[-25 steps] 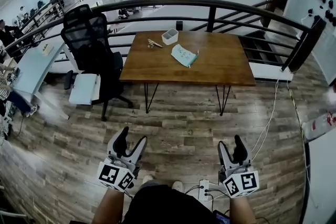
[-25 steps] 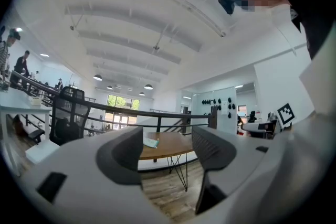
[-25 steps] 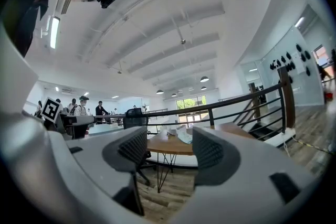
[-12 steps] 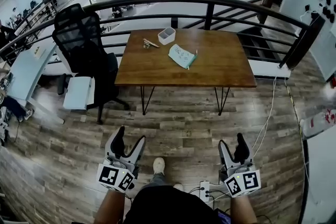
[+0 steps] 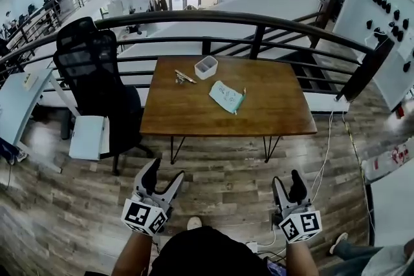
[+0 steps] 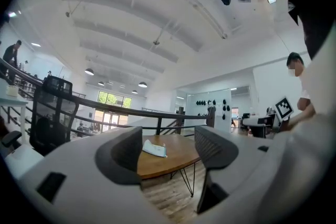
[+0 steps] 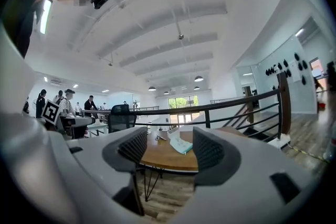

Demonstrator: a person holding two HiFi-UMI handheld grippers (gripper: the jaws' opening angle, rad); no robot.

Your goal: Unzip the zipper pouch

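A light teal zipper pouch (image 5: 227, 97) lies flat near the middle of a wooden table (image 5: 272, 110), far ahead of both grippers. Low in the head view, my left gripper (image 5: 163, 172) is open above the plank floor; its jaws have just been opening and hold nothing. My right gripper (image 5: 288, 181) is open too; its jaws have just been closing a little, and nothing is between them. In the left gripper view the pouch (image 6: 155, 149) shows small between the spread jaws of the left gripper (image 6: 169, 147). The right gripper (image 7: 169, 152) frames the pouch (image 7: 181, 146) likewise.
On the table's far left are a small white container (image 5: 206, 66) and some small tools (image 5: 184, 77). A black office chair (image 5: 97, 81) with a white box (image 5: 87, 137) stands left of the table. A dark railing (image 5: 259, 28) runs behind it. A white cable (image 5: 323, 158) trails on the floor at right.
Both grippers have moved forward over the floor toward the table. The table and pouch now sit lower and nearer in the head view. The left jaws stand a little wider.
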